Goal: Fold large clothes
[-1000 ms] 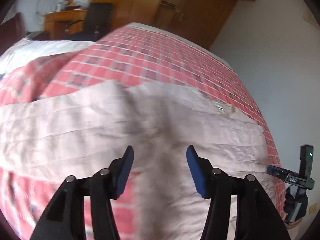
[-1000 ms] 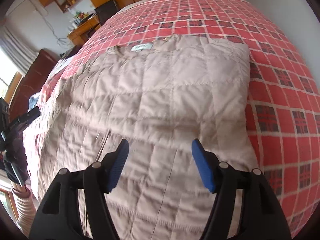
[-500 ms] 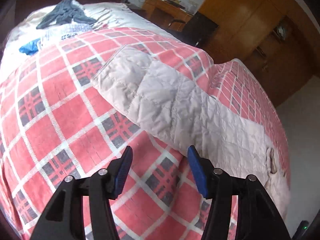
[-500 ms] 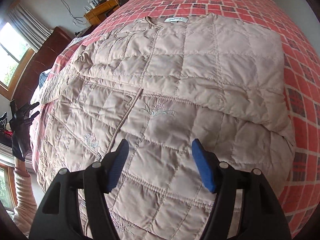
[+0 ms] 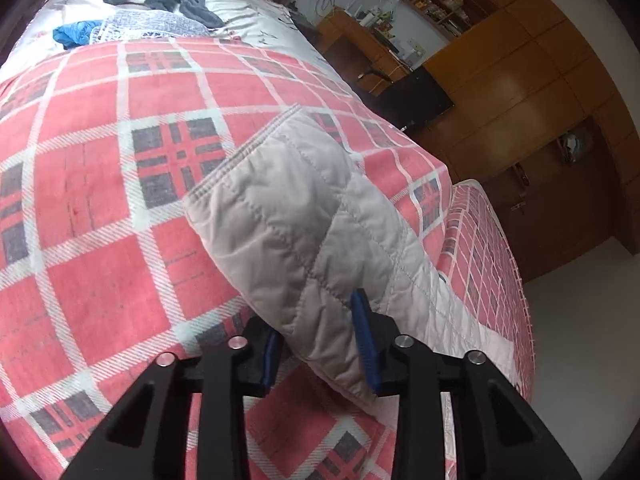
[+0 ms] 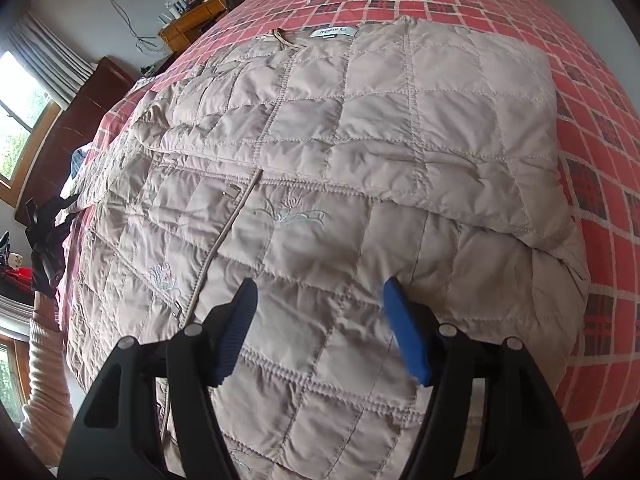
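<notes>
Left gripper (image 5: 320,344): straddling jacket sleeve (image 5: 304,232), seemingly gripped.
Right gripper (image 6: 320,328): spread wide above jacket (image 6: 360,152).
Neck label (image 6: 333,32): far ahead, print unreadable.

The only writing is on a small white tag (image 6: 333,32) sewn inside the neck of the beige jacket (image 6: 360,152), seen from the right wrist camera. It has dark letters on it, but they are too small and blurry to read. The jacket also has pale stitched flower pictures (image 6: 292,214) on its front, and these are not words. Nothing in the left wrist camera's view has any words or numbers that can be read.
</notes>
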A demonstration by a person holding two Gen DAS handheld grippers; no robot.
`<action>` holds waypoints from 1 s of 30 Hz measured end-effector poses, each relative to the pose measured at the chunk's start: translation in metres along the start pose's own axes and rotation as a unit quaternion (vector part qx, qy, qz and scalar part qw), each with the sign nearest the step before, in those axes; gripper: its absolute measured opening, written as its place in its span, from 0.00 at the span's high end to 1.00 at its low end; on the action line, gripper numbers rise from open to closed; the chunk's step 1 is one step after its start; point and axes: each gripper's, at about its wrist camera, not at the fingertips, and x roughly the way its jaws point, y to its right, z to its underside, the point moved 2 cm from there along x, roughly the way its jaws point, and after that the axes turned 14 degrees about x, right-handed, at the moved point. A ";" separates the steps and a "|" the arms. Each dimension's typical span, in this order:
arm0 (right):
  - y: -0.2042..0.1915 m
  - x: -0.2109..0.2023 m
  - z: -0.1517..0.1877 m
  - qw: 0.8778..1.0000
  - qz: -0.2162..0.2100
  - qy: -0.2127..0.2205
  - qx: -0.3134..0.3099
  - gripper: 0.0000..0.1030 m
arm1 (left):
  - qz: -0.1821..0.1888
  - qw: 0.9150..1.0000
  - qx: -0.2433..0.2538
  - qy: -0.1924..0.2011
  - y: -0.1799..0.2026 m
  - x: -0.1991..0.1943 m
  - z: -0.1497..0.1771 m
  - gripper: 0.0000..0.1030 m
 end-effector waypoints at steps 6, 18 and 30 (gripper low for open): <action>0.001 -0.003 0.003 1.000 0.005 0.004 -0.001 0.36 | -0.008 0.998 0.033 0.045 0.019 -0.024 -0.006 0.95; 0.007 -0.020 0.015 1.000 0.020 0.024 -0.005 0.36 | 0.035 0.973 0.191 0.126 0.161 -0.081 -0.010 0.96; 0.021 -0.032 0.017 0.999 0.027 0.035 0.014 0.36 | 0.143 0.926 0.339 0.088 0.326 -0.070 0.070 0.96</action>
